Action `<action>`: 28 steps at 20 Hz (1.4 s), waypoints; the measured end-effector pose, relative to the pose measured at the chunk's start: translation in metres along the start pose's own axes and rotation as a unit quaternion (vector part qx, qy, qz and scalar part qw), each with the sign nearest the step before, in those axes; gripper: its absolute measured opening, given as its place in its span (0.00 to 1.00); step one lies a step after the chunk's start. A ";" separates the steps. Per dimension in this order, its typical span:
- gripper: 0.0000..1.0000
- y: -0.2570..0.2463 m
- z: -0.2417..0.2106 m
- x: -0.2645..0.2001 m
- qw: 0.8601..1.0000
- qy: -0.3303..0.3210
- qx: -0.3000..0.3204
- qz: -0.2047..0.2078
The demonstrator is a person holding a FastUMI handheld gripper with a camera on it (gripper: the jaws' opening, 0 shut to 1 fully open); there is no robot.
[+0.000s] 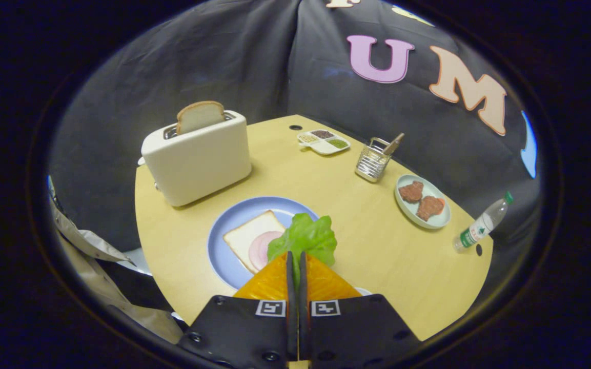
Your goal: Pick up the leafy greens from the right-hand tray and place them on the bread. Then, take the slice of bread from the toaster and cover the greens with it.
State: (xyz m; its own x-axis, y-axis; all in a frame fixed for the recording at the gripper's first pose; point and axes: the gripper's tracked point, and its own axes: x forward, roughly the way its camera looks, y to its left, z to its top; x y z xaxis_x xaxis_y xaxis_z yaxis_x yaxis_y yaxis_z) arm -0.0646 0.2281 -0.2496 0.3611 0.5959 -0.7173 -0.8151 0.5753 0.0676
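Note:
My gripper (296,260) is shut on the leafy greens (306,237), a bright green leaf that sticks out ahead of the fingertips. The leaf hangs over the right edge of a blue plate (223,225). On that plate lies a slice of bread (248,237) with a round pink slice of ham (260,248) on top. Beyond the plate stands a white toaster (198,159) with a second slice of bread (199,116) poking up from its slot.
A pale plate (407,209) with two brown meat patties lies to the right. A wire utensil holder (372,163) and a divided condiment dish (324,141) stand further back. A plastic bottle (481,224) lies near the table's right edge. A white rim (363,291) shows beside the right finger.

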 end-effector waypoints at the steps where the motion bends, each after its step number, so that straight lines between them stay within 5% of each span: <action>1: 0.04 0.008 0.003 0.006 1.000 0.001 -0.002 0.005; 13: 0.04 0.058 -0.012 0.061 0.998 0.041 -0.012 0.037; 22: 0.94 0.063 0.010 0.051 0.999 0.026 0.012 0.015; 28: 0.98 0.095 0.083 0.033 0.998 -0.036 0.043 0.034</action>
State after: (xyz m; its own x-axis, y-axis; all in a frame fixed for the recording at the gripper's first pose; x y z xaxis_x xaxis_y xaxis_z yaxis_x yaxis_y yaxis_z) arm -0.0926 0.3494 -0.2093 0.3401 0.6726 -0.6572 -0.7979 0.5763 0.1768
